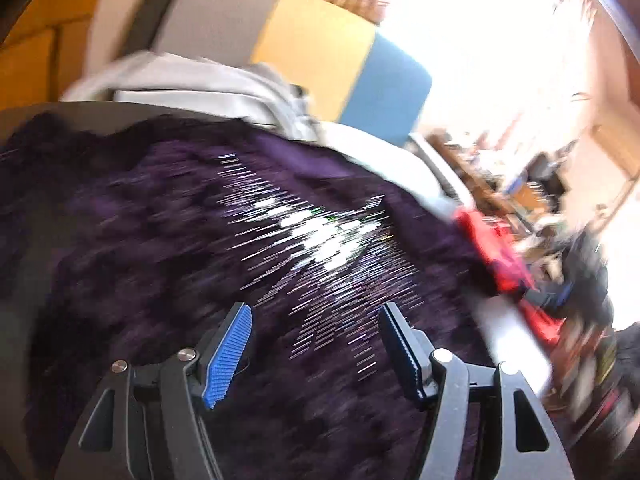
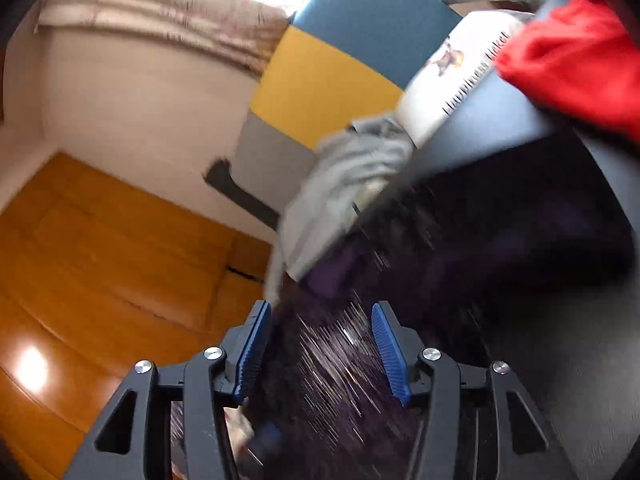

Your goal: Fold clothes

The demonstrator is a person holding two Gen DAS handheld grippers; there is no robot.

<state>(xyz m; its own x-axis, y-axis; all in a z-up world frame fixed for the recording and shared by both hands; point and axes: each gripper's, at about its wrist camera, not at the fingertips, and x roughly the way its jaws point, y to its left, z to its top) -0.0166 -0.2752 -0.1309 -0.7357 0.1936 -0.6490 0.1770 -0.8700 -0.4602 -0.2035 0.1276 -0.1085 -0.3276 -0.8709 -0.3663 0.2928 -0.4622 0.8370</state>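
Centrally, a dark purple fuzzy garment (image 1: 168, 240) with a patch of glinting sequins (image 1: 320, 236) lay spread over a dark table (image 2: 580, 360), filling most of the left wrist view and the lower middle of the right wrist view.

Left gripper (image 1: 316, 356): jaws stood wide apart above the purple cloth, blue pads clear of it, nothing held.

Right gripper (image 2: 320, 352): jaws parted, the sequined cloth lay between the blue pads; whether the pads touched it could not be told through the blur.

Beyond the garment: a grey garment (image 2: 340, 192) bunched at the table's far edge, touching the purple one; a white garment with printed lettering (image 2: 460, 76) next to it; a red cloth (image 2: 572, 60) beside the white piece.

Behind these: a chair back (image 2: 332, 76) in grey, yellow and blue panels.

Surroundings: orange wooden floor (image 2: 100, 260), pale wall (image 2: 132, 104), a bright window glare (image 1: 480, 40), blurred clutter at the right of the left wrist view.
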